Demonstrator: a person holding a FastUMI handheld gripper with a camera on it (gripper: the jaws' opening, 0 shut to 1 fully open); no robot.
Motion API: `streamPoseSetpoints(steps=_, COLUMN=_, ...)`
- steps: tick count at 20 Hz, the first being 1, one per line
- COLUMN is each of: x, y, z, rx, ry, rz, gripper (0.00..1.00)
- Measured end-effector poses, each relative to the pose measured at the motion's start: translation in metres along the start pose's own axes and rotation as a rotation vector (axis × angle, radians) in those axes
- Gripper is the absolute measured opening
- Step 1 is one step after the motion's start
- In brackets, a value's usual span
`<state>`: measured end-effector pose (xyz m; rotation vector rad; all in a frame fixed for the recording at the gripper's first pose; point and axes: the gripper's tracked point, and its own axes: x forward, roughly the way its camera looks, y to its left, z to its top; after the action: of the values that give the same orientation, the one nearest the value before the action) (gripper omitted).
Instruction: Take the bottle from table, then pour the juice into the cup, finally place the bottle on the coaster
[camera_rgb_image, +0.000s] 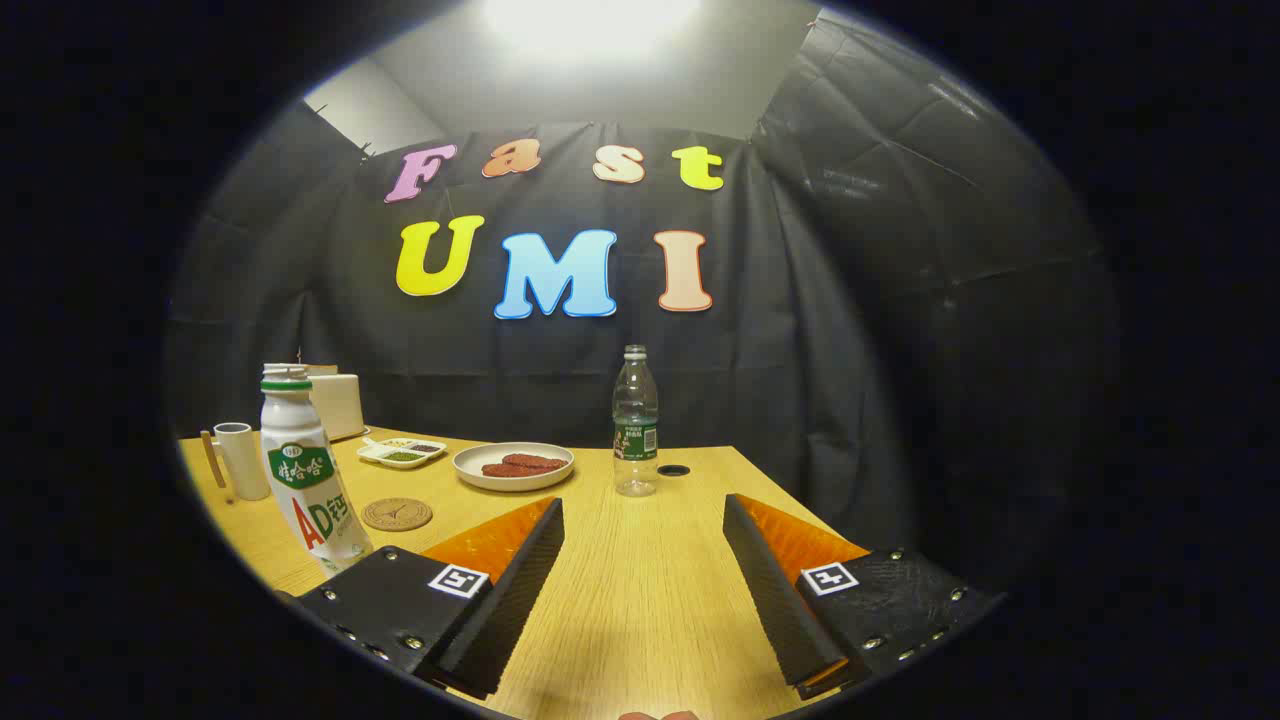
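Your one clear plastic bottle (635, 425), green-labelled and uncapped, stands upright on the wooden table (640, 590), beyond your gripper (643, 520) and well apart from it. The jaws are spread wide with nothing between them but bare tabletop. Left of the fingers you have one white mug (240, 460), one round cork coaster (396, 514) and one tall white drink bottle (305, 475) beside the left finger. Farther back sit one plate of red food (513, 466) and one small white tray (401, 452).

Low over table (640, 590) – facing wall
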<state>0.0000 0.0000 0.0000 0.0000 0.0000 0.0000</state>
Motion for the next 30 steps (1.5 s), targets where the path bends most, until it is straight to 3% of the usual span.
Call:
streamPoseSetpoints(steps=4, x=0.009, y=-0.002, z=0.002, rx=-0.047, ry=-0.007, rz=-0.025, gripper=0.98)
streamPoseSetpoints(steps=9, x=0.018, y=-0.007, z=0.047, rx=-0.078, ry=-0.121, rz=-0.059, gripper=0.98)
streamPoseSetpoints(steps=14, x=-0.004, y=0.014, z=0.087, rx=-0.079, ry=-0.171, rz=-0.04, gripper=0.98)
streamPoseSetpoints(steps=17, x=-0.02, y=0.019, z=0.093, rx=-0.02, ry=-0.181, rz=-0.016, gripper=0.98)
streamPoseSetpoints(steps=30, x=-0.049, y=0.012, z=0.092, rx=-0.012, ry=-0.154, rz=-0.025, gripper=0.98)
